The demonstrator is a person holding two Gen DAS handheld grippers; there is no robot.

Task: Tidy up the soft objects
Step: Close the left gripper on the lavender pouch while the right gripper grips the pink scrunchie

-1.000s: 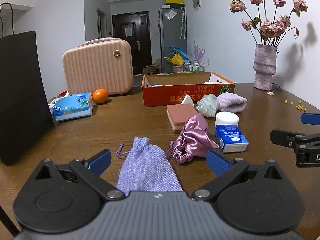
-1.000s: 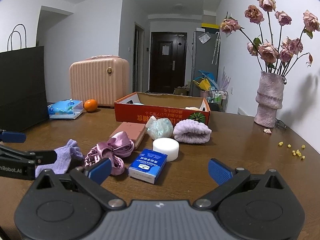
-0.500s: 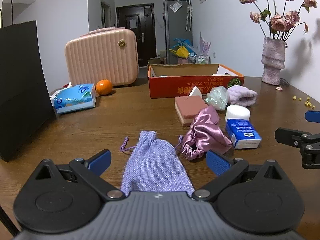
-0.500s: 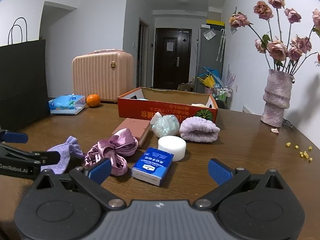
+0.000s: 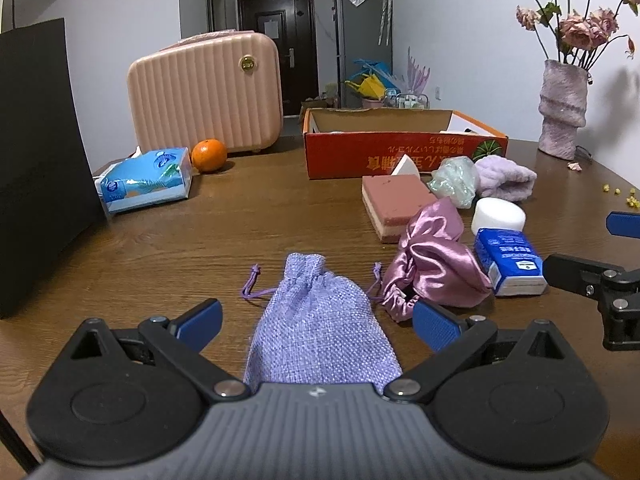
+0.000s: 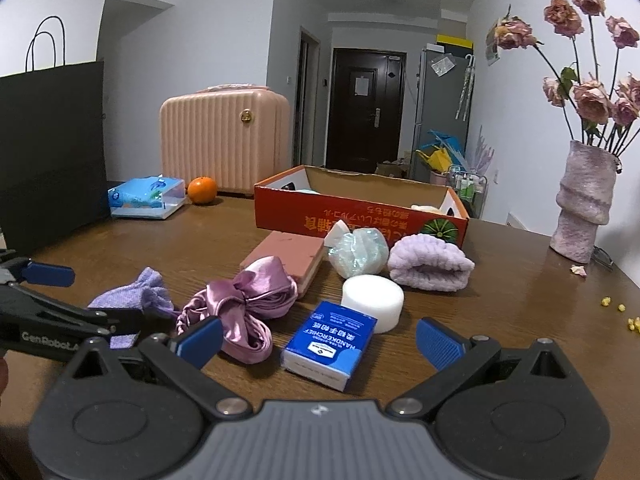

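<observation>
A lilac woven drawstring pouch [image 5: 320, 328] lies flat on the brown table between the open jaws of my left gripper [image 5: 318, 322]. Right of it lie a pink satin scrunchie [image 5: 434, 268], a blue handkerchief pack [image 5: 510, 260], a white foam puck [image 5: 498, 216], a pink sponge block [image 5: 394, 200], a pale green mesh puff [image 5: 454, 182] and a lilac fluffy band [image 5: 504, 178]. My right gripper [image 6: 318, 338] is open and empty, just short of the handkerchief pack [image 6: 330, 342] and the scrunchie [image 6: 244, 308]. An orange cardboard box [image 6: 360, 212] stands open behind the pile.
A black paper bag [image 5: 36, 168] stands at the left edge. A pink hard case [image 5: 204, 92], an orange [image 5: 209, 155] and a blue tissue pack [image 5: 146, 178] sit at the back left. A vase of dried roses [image 6: 582, 204] stands at the right, with yellow crumbs [image 6: 624, 314] nearby.
My left gripper has moved forward, and the lilac pouch now lies further in between its open jaws. The right gripper has drifted slightly nearer the pile. Nothing has been gripped.
</observation>
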